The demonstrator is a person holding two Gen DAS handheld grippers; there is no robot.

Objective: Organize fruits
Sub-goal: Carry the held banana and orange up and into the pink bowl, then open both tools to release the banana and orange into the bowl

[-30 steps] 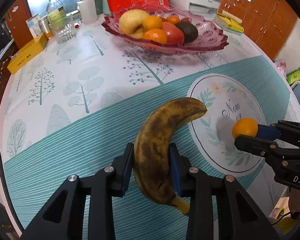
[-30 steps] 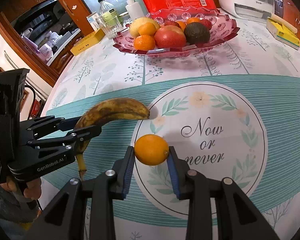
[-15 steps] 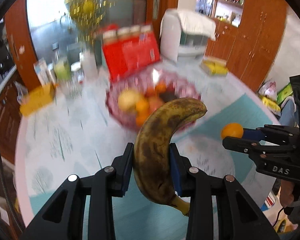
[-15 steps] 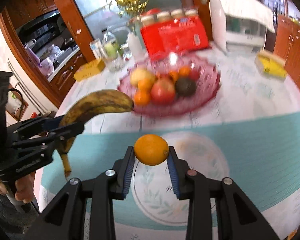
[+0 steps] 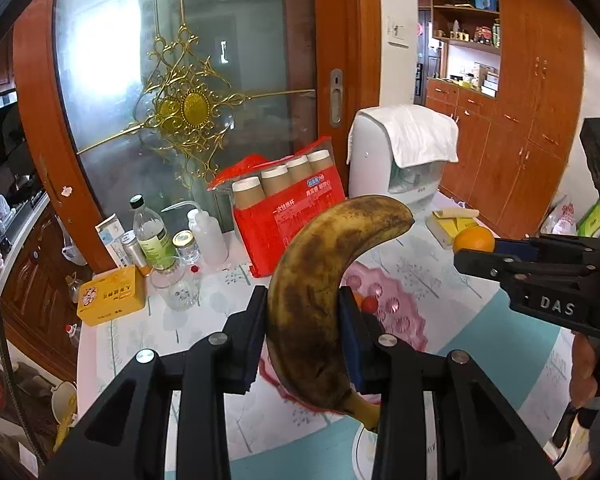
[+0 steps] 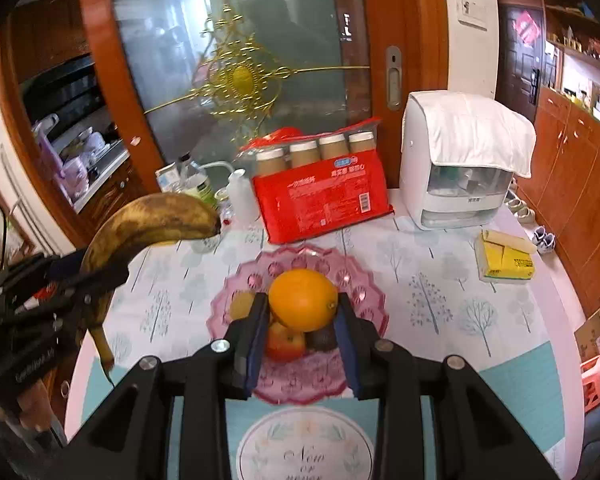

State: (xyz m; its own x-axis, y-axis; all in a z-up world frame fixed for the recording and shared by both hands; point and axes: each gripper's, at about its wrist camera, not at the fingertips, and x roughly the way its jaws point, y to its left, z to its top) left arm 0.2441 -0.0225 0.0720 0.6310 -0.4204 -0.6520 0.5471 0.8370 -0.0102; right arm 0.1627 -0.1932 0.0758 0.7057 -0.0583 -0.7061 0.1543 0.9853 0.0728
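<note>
Left gripper (image 5: 304,336): closed on the banana (image 5: 324,300), pads pressed against both flanks of its lower half
Banana: held clear of the table (image 5: 480,320), curved upward with the tip toward the upper right; peel heavily browned; stem end points down behind the fingers; also visible in the right wrist view (image 6: 140,232), at left, beside the bowl
Right gripper (image 6: 302,328): closed on the orange (image 6: 303,299), one pad on each side
Orange: held in the air in front of the bowl (image 6: 352,280), hiding part of its contents; in the left wrist view it shows at right (image 5: 474,240), at the tips of the right gripper
Bowl: pink glass with scalloped rim, standing on the table; contains a red apple (image 6: 285,345), a dark avocado (image 6: 321,339) and a yellowish fruit (image 6: 242,305), each partly hidden by the right gripper
Table: round, covered with a cloth printed with trees and a teal band; a round emblem with lettering (image 6: 304,450) lies near the front edge
Red pack (image 6: 324,196): paper cups in red wrapping, standing behind the bowl
White appliance (image 6: 460,168): right of the red pack, a white cloth draped over its top
Yellow packet (image 6: 504,260): on the table, right of the bowl, well apart from it
Bottles and jars (image 5: 160,240): grouped at the left rear of the table, next to a yellow tin (image 5: 112,300)
Background: wood-framed glass door with gold ornament (image 5: 188,108)
</note>
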